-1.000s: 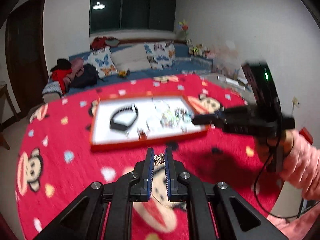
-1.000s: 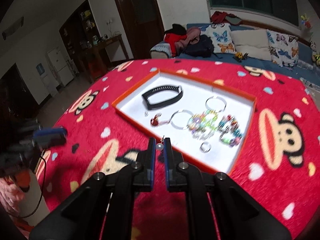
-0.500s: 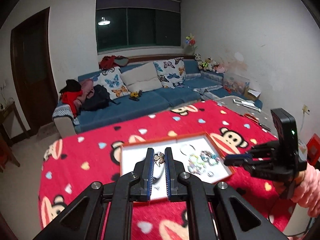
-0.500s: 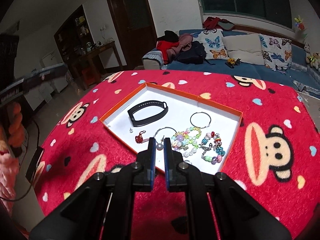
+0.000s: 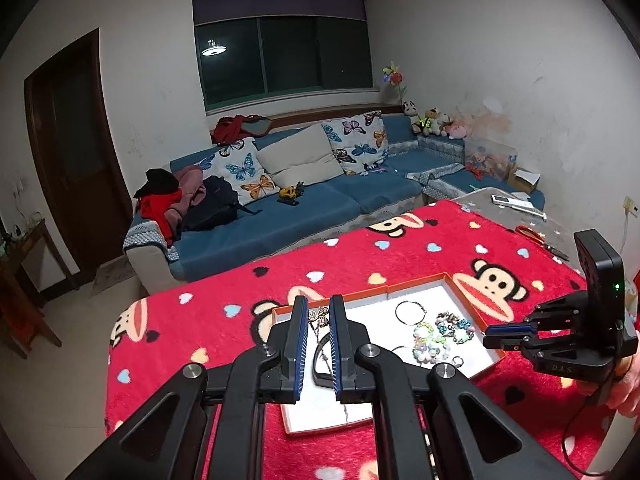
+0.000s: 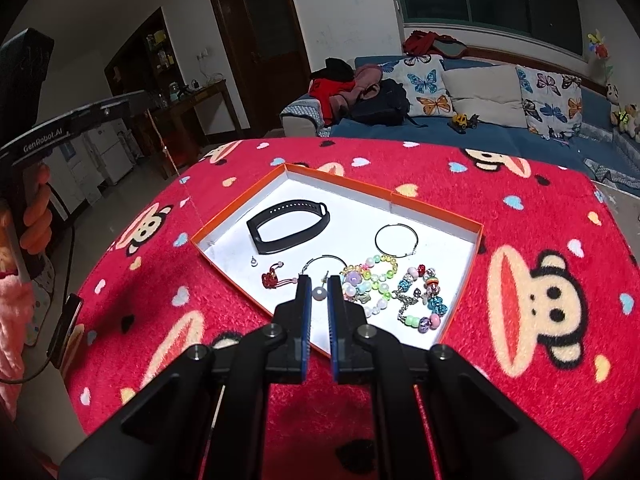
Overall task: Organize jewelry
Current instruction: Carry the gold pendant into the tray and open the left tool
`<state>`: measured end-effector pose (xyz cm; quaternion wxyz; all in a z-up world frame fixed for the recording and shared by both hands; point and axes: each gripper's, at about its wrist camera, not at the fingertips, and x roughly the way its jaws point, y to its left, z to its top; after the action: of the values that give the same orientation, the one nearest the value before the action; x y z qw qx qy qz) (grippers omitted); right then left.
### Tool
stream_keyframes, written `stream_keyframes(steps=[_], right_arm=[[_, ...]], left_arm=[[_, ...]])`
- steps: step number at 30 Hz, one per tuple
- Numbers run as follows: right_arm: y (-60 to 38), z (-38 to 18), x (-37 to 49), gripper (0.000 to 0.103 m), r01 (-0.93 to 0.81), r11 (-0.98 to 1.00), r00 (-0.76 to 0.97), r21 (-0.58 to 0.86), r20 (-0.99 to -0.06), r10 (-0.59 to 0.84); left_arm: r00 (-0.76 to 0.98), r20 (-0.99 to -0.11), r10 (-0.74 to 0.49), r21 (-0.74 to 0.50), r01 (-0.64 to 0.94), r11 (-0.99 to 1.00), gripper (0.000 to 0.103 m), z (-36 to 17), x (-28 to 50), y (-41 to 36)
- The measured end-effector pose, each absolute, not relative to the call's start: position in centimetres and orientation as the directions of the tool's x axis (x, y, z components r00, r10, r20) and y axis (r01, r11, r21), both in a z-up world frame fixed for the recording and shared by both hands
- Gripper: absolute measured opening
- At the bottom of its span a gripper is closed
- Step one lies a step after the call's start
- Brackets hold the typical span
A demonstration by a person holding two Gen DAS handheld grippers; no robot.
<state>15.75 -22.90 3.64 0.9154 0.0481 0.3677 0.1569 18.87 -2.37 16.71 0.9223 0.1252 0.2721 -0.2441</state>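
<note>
- Basically both grippers carry small pieces above the orange-rimmed tray (image 6: 436, 216), likely so each can be set down among the sorted jewelry.
- Left gripper (image 5: 319, 314) has its jaws pinching a small gold sparkly ornament (image 5: 319, 317); it looks like an earring or brooch, too small to tell which.
- Right gripper (image 6: 319, 294) has its jaws nipped on a pale pearl bead (image 6: 319, 293), held over the tray's near edge, beside the bead bracelets.
- Held clear of the tray floor, probably to avoid dragging the pieces already laid there.
- Tray sits on the red monkey-print blanket (image 6: 520, 360) covering the table, near its middle.
- Inside the tray: black wristband (image 6: 289, 221) toward the far left corner, thin wire hoop (image 6: 397, 240) toward the far right edge, pastel bead bracelet (image 6: 370, 278) and dark charm bracelet (image 6: 424, 300) bunched by the near right corner.
- Red knot charm (image 6: 272, 279) and a tiny stud (image 6: 253, 262) lie by the near left edge; a second hoop sits partly hidden behind the right fingertips.
- Free floor is mostly the far corner and the middle; the bracelets crowd the near right side, so a drop there risks tangling.
- Blue sofa (image 5: 320, 204) with butterfly cushions stands behind the table, out of the way.
</note>
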Motion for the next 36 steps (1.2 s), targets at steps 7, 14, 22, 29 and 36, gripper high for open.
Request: stream_keyframes(steps=[7, 14, 22, 29, 36], right_arm=[[-22.8, 2.9, 16.2, 0.008, -0.244, 0.947, 0.671, 0.21, -0.668, 0.321], [-23.1, 3.3, 16.4, 0.008, -0.237, 0.95, 0.678, 0.204, -0.665, 0.312], [-23.1, 3.5, 16.5, 0.008, -0.238, 0.949, 0.685, 0.206, -0.657, 0.314], [-23.3, 1.9, 16.6, 0.008, -0.22, 0.952, 0.665, 0.212, -0.682, 0.306], [-23.7, 0.6, 16.7, 0.008, -0.2, 0.955, 0.651, 0.217, -0.7, 0.295]], left_arm=[[0.734, -0.578, -0.356, 0.123, 0.51, 0.851, 0.01, 15.2, 19.4, -2.6], [0.742, -0.564, -0.361, 0.123, 0.508, 0.852, 0.01, 16.0, 19.9, -2.5], [0.768, -0.537, -0.35, 0.161, 0.501, 0.85, 0.01, 17.7, 19.6, -3.0], [0.747, -0.577, -0.329, 0.153, 0.495, 0.855, 0.01, 15.4, 20.3, -3.0], [0.702, -0.636, -0.32, 0.122, 0.501, 0.857, 0.01, 11.3, 21.8, -3.4]])
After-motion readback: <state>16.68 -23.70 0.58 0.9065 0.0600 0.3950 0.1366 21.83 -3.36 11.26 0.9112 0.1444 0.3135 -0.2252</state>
